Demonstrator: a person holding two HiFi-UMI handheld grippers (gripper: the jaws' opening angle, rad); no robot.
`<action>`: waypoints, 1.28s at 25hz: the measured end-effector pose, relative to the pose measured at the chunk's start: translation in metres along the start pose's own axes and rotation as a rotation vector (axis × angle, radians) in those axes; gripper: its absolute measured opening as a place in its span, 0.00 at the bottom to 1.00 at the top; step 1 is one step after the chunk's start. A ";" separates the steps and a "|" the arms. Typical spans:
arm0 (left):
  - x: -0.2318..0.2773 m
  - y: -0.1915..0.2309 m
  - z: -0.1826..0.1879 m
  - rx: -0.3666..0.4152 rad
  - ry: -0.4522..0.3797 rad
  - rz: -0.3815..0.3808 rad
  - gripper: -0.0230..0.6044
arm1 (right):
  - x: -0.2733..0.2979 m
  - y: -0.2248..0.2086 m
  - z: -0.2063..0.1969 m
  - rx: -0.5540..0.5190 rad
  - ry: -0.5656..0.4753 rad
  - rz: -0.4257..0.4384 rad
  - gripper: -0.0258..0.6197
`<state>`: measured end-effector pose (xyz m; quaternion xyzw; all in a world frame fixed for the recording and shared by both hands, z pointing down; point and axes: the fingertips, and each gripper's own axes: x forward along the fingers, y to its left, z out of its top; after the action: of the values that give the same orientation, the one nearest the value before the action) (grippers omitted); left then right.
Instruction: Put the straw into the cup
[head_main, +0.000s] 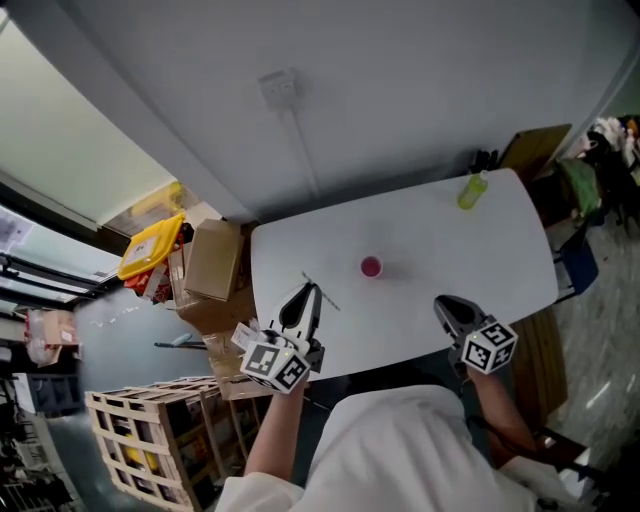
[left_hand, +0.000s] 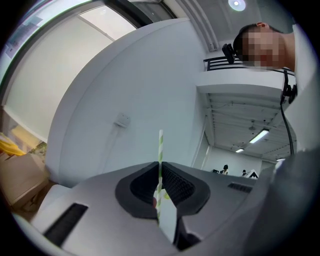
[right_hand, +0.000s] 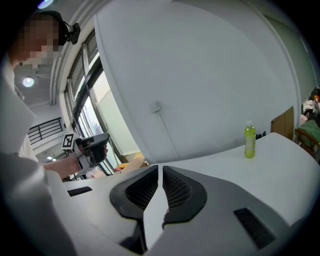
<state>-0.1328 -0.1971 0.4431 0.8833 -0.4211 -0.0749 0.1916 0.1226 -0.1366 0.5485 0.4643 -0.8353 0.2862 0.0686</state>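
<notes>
Left gripper (head_main: 308, 296): jaws clamped on the green-and-white straw (left_hand: 160, 150), whose free end stands clear beyond the pads.
Right gripper (head_main: 447, 306): jaws pressed together with nothing between them; at 4 o'clock of the cup.
Cup (head_main: 371, 266): pink, mouth up on the white table (head_main: 480, 250); at 2 o'clock of the left gripper, apart from it.
Bottle (head_main: 472, 190): green, at 1 o'clock of the cup, well apart.
Step in hand: probably carrying the straw to the cup; insertion not yet done.
Technique: centre the straw's end over the mouth, tilt it near upright, lower it inside, then release. A knock on the rim may tip the cup.
</notes>
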 end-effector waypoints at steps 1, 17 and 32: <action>0.007 0.000 -0.002 0.002 0.001 0.011 0.07 | 0.004 -0.005 0.001 0.002 0.010 0.013 0.12; 0.109 0.017 -0.070 0.020 0.031 0.123 0.07 | 0.058 -0.072 -0.007 -0.016 0.186 0.182 0.12; 0.162 0.059 -0.146 -0.036 0.097 0.138 0.07 | 0.073 -0.084 -0.032 0.008 0.253 0.197 0.12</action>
<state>-0.0290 -0.3159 0.6049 0.8513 -0.4698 -0.0260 0.2323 0.1452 -0.2072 0.6381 0.3405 -0.8603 0.3513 0.1432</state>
